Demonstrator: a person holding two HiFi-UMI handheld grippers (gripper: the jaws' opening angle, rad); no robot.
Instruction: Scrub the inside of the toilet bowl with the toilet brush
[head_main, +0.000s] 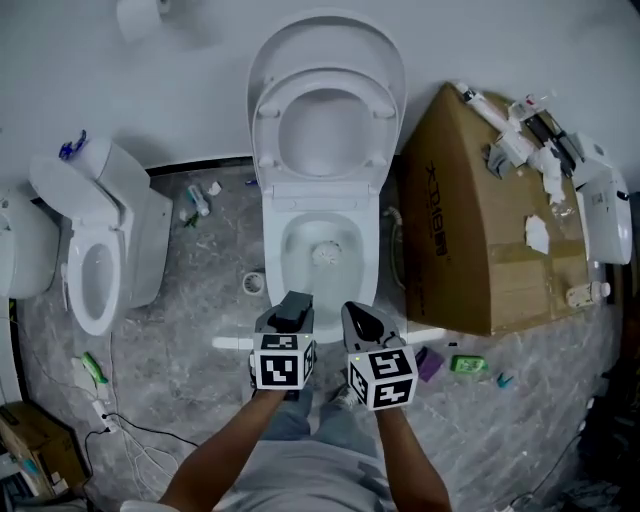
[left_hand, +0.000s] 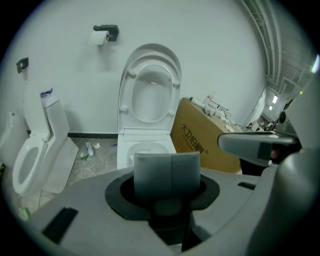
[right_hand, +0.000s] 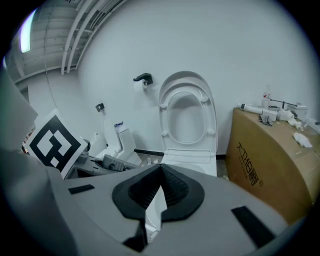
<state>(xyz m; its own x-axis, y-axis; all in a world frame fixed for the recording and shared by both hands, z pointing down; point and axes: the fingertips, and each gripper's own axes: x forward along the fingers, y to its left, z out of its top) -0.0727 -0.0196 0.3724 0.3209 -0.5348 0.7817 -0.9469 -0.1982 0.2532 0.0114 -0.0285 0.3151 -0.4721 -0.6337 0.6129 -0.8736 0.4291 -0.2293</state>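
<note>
Both left gripper (head_main: 294, 301) and right gripper (head_main: 361, 318), fingers together, face toilet bowl (head_main: 298, 236).

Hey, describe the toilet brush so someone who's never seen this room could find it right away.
Start at the big toilet with its lid raised, between a smaller toilet and a cardboard box. Look down into its bowl: the brush is the round white head at the centre, bristly where the bowl around it is smooth.
</note>
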